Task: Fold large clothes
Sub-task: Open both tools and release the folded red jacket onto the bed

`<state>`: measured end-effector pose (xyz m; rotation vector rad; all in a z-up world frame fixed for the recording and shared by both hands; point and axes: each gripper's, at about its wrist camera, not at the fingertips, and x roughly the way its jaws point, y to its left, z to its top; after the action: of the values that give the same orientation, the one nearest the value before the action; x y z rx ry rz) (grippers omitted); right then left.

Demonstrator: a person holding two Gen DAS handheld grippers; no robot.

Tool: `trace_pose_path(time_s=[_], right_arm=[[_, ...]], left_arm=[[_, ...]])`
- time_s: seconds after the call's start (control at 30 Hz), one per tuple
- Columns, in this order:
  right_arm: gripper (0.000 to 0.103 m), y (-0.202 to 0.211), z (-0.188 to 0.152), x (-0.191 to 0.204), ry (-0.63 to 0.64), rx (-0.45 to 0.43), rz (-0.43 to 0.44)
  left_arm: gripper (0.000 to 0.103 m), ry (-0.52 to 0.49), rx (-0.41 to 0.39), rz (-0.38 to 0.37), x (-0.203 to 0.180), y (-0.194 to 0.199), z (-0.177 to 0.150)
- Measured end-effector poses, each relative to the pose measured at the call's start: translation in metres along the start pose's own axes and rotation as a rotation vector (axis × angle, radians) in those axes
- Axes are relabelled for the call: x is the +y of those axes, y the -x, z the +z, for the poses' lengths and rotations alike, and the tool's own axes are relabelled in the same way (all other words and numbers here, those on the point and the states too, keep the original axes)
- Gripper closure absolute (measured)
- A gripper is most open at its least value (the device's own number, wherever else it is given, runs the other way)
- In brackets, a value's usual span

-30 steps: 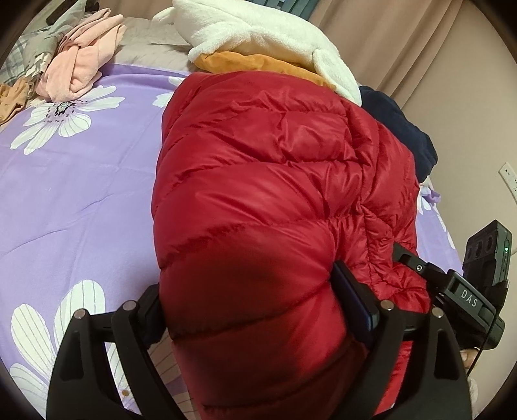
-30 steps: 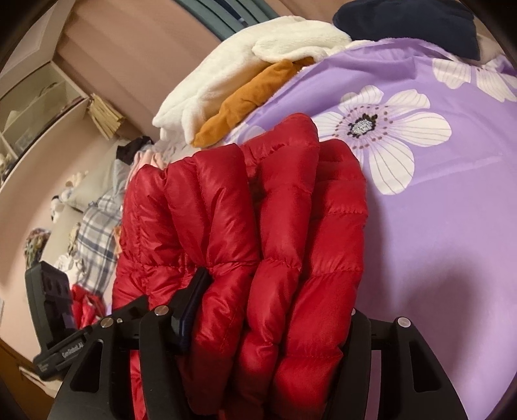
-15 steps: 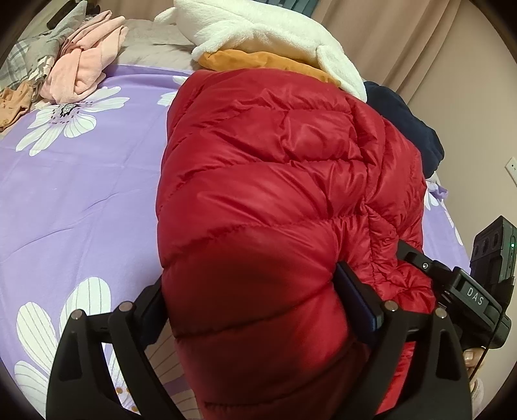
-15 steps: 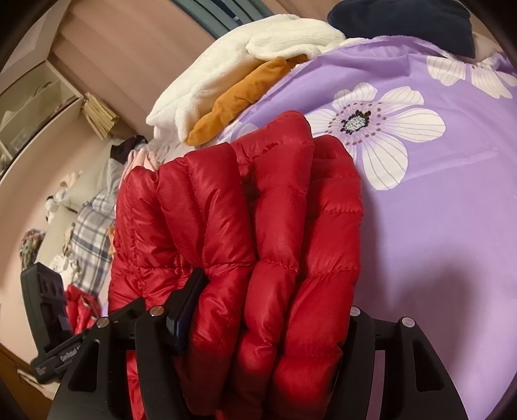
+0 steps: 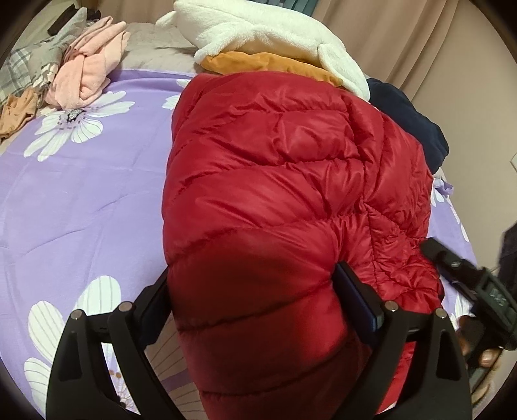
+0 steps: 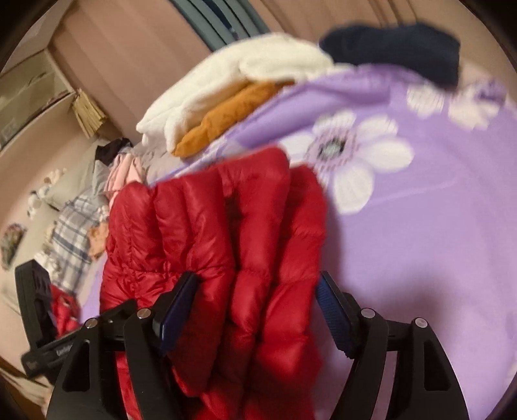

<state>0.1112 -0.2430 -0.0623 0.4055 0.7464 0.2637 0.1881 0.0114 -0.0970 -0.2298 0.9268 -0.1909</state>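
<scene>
A folded red puffer jacket (image 5: pixel 274 181) lies on the purple flowered bedspread (image 5: pixel 71 200). My left gripper (image 5: pixel 255 307) is at its near end, and the bulging fabric fills the wide gap between both pads. In the right wrist view the jacket (image 6: pixel 206 232) sits between the fingers of my right gripper (image 6: pixel 255 310), whose jaws are opening. The right blue pad (image 6: pixel 334 320) stands just off the fabric; the left pad still touches it. The right gripper's body (image 5: pixel 478 290) shows blurred at the jacket's right edge.
A white fleece (image 5: pixel 268 29) on an orange garment (image 5: pixel 268 63) and a navy garment (image 5: pixel 410 119) lie beyond the jacket. Pink clothes (image 5: pixel 87 77) and plaid cloth (image 5: pixel 19 71) are heaped at the far left. Curtains and a wall are behind the bed.
The right gripper's jaws have spread and its right pad has come off the jacket; its view has lifted and blurred. The left gripper holds as before.
</scene>
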Motion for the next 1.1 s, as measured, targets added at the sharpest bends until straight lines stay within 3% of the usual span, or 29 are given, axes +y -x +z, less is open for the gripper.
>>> trace_pose_path(time_s=[0.07,0.23,0.27,0.33,0.4,0.5,0.7,0.93,1.1], right_arm=[[0.029,0.018,0.002,0.011,0.077,-0.056,0.002],[0.031,0.042,-0.013,0.047,0.285,-0.132,0.122],[0.035,0.042,-0.018,0.053,0.316,-0.129,0.134],[0.054,0.034,-0.025,0.06,0.35,-0.094,0.15],[0.067,0.023,-0.031,0.064,0.36,-0.049,0.156],[0.075,0.01,-0.038,0.068,0.398,-0.015,0.146],[0.08,-0.031,-0.052,0.05,0.365,0.098,0.084],[0.081,-0.041,-0.055,0.047,0.357,0.111,0.085],[0.081,-0.037,-0.054,0.046,0.326,0.118,0.104]], left_arm=[[0.009,0.0,-0.002,0.009,0.0,0.003,0.0],[0.011,-0.014,-0.007,0.034,-0.003,0.009,-0.003],[0.011,-0.022,-0.01,0.041,-0.004,0.011,-0.003],[0.012,-0.037,-0.015,0.053,-0.006,0.013,-0.004],[0.014,-0.053,-0.02,0.062,-0.008,0.016,-0.006],[0.016,-0.065,-0.023,0.069,-0.009,0.018,-0.008],[0.017,-0.072,-0.018,0.072,-0.011,0.015,-0.009],[0.024,-0.09,-0.026,0.08,-0.015,0.022,-0.012],[0.036,-0.081,-0.049,0.049,-0.011,0.042,-0.023]])
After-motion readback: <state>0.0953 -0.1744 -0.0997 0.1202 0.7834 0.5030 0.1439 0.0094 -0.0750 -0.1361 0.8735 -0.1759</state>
